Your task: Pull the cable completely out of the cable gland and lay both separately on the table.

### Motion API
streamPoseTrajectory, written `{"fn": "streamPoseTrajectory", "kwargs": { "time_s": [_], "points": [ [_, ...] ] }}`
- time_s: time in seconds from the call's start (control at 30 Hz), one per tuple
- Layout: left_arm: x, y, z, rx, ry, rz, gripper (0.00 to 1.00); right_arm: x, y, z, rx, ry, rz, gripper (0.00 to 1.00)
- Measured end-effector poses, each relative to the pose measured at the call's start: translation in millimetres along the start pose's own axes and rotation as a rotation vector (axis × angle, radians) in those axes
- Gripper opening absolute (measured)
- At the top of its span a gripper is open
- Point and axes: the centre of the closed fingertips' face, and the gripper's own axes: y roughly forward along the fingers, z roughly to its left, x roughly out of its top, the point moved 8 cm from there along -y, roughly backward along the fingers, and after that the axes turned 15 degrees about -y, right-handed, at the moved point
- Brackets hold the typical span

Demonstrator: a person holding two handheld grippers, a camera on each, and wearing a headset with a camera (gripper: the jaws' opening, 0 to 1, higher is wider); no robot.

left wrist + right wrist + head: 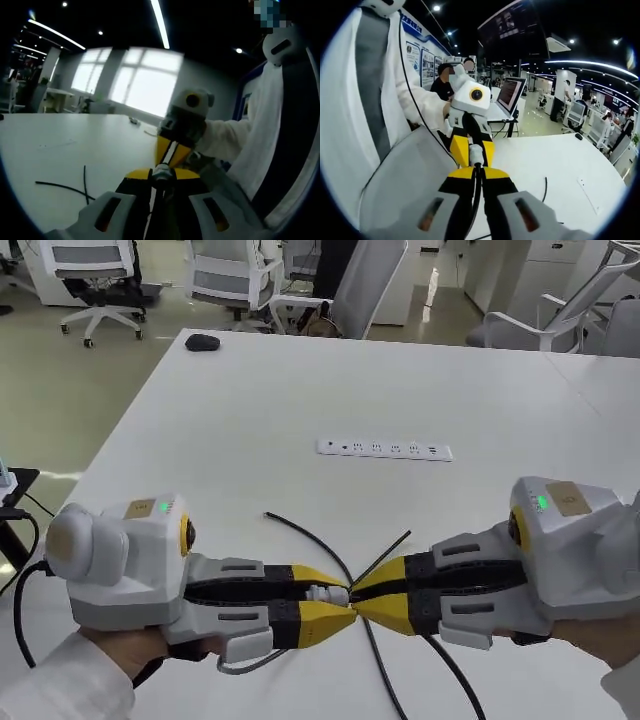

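Note:
My two grippers meet tip to tip just above the white table (300, 400). The left gripper (338, 600) is shut on the small white cable gland (325, 593), which sits between its yellow jaws (162, 173). Facing it, the right gripper (368, 598) is shut on the black cable (476, 190) right behind the gland (476, 154). The cable (305, 533) curves away across the table to the left, and more of it trails down toward the near edge. In the left gripper view the cable (60, 187) lies on the tabletop.
A white power strip (385, 450) lies further back in the middle of the table. A black mouse (202, 342) sits at the far left corner. Office chairs (90, 280) stand beyond the table. A person sits at a laptop (512, 97) in the right gripper view.

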Motion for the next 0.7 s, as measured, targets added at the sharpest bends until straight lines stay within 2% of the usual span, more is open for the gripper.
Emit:
{"fn": "streamPoseTrajectory", "kwargs": {
  "time_s": [0.27, 0.47, 0.57, 0.7],
  "points": [
    [-0.3, -1.6, 0.6, 0.021, 0.020, 0.019, 0.17, -0.5, 5.2, 0.5, 0.005, -0.059, 0.034, 0.03],
    [-3.0, 0.1, 0.7, 0.033, 0.031, 0.037, 0.17, -3.9, 6.2, 1.5, 0.014, -0.072, 0.055, 0.03],
    [-2.0, -2.4, 2.7, 0.046, 0.029, 0.027, 0.17, -11.1, 3.0, 0.9, 0.013, -0.092, 0.108, 0.03],
    [1.8, -8.6, 4.2, 0.046, 0.012, -0.007, 0.17, -20.8, -6.9, -2.7, -0.008, -0.074, 0.132, 0.03]
  ]
}}
